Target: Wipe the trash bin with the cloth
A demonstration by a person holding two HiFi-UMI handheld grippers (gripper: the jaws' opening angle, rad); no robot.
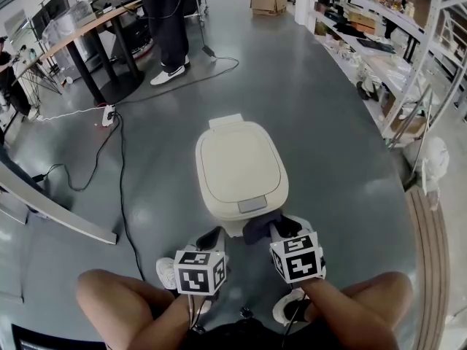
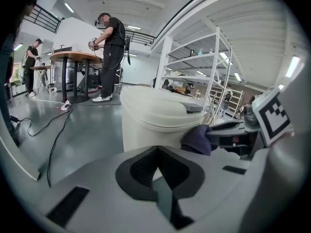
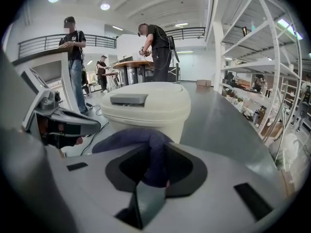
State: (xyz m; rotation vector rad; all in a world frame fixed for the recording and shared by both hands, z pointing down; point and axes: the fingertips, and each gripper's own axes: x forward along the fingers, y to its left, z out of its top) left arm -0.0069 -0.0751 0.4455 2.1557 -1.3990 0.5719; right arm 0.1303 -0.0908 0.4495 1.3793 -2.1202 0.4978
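A cream trash bin (image 1: 239,168) stands on the grey floor (image 1: 328,144) in the middle of the head view. Its lid is down, with a grey latch (image 1: 252,204) at the near edge. The right gripper (image 1: 282,229) has its jaws clenched on a dark blue cloth (image 1: 258,229). In the right gripper view a fold of the cloth runs down between the two jaws and the rest bunches out in front. The cloth lies against the bin's near wall, just under the lid rim and right of the latch.

The left gripper (image 1: 211,237) is just left of the right one, close to the near left side of the bin. Its jaws are closed together with nothing between them. Whether they touch the bin cannot be told. The person's bare knees (image 1: 109,297) show at the near edge, on either side of the grippers.

Black cables (image 1: 120,166) trail across the floor at the left, and a white power strip (image 1: 108,115) lies beside them. At the far left another person (image 1: 171,28) stands by a wooden-topped counter (image 1: 80,35). White shelves (image 1: 387,57) line the right side. A cardboard box (image 1: 268,4) sits on the floor at the far end.
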